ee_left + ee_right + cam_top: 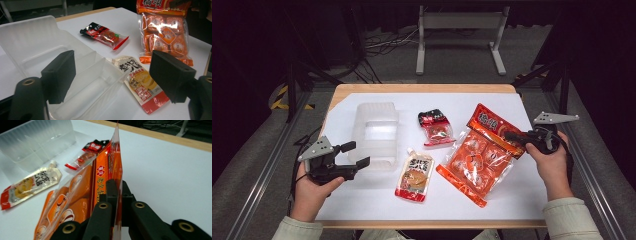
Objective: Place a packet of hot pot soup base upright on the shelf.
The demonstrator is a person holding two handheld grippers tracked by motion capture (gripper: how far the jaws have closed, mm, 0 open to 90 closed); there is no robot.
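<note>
A large orange snack bag lies on the white table sheet right of centre. My right gripper is shut on its upper right edge, and in the right gripper view that edge of the orange bag stands up between the closed jaws of my right gripper. A clear plastic bin sits left of centre. My left gripper is open beside the bin's near left corner, holding nothing. In the left gripper view, the clear bin lies just beyond the spread jaws.
A yellow-and-red sauce pouch lies in front of the bin, and a small red-and-black packet lies behind it near the centre. The white sheet covers a wooden table. A metal stand is on the floor beyond.
</note>
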